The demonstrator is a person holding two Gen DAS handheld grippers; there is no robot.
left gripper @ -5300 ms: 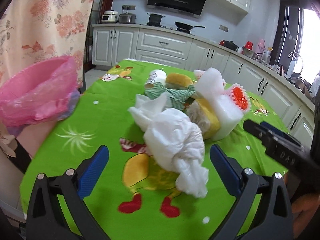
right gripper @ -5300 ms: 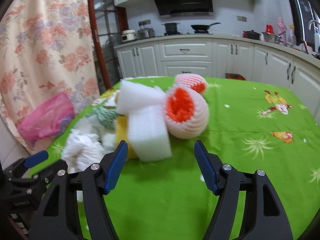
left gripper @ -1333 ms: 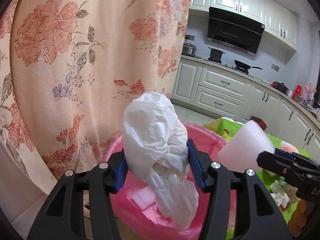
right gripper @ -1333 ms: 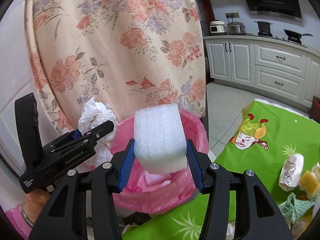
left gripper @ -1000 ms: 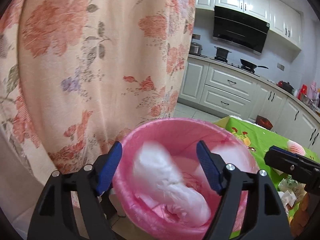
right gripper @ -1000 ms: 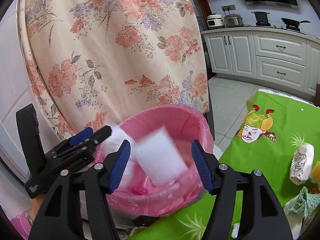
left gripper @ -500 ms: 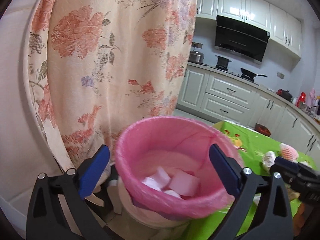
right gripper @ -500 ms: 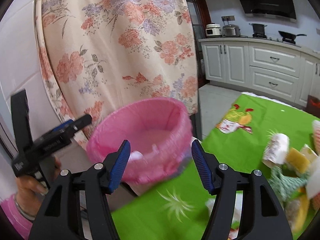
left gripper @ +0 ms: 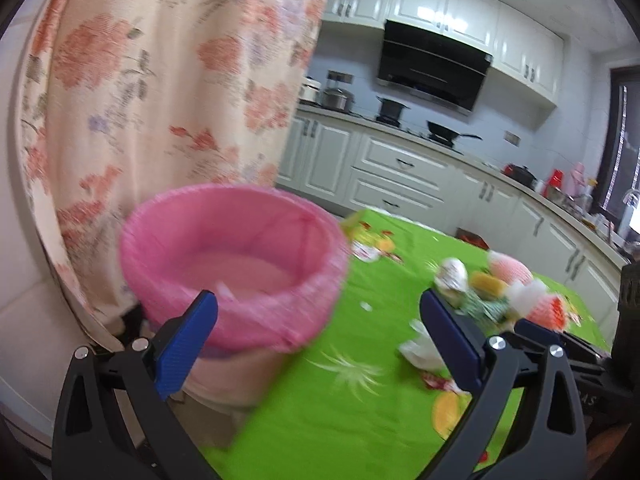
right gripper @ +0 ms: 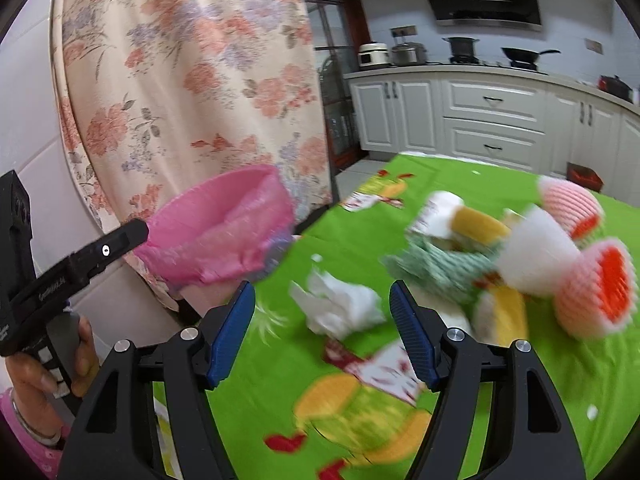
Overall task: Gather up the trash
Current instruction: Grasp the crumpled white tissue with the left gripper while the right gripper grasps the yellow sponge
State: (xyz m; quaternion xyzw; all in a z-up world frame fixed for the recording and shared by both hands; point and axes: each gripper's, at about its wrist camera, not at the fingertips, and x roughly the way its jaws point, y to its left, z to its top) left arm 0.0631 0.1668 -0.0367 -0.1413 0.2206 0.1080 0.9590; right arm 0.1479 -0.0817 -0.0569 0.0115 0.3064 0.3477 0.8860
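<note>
A bin lined with a pink bag (left gripper: 232, 264) stands at the left end of the green table (left gripper: 360, 400); it also shows in the right wrist view (right gripper: 224, 232). My left gripper (left gripper: 320, 344) is open and empty, just in front of the bin and the table edge. My right gripper (right gripper: 322, 336) is open and empty above the table, with a crumpled white tissue (right gripper: 340, 308) just beyond its fingertips. Behind it lies a trash pile: a green-striped wrapper (right gripper: 444, 268), white foam block (right gripper: 536, 252), yellow pieces (right gripper: 500, 316) and pink foam fruit nets (right gripper: 596, 292).
A floral curtain (left gripper: 140, 100) hangs behind the bin. White kitchen cabinets (left gripper: 400, 176) with pots and a stove run along the back. The left tool and the hand holding it (right gripper: 44, 304) show at the left of the right wrist view.
Both grippers opened over the bin and dropped the white bag and the foam block into it. Both have since swung right, from the bin towards the trash pile on the table.
</note>
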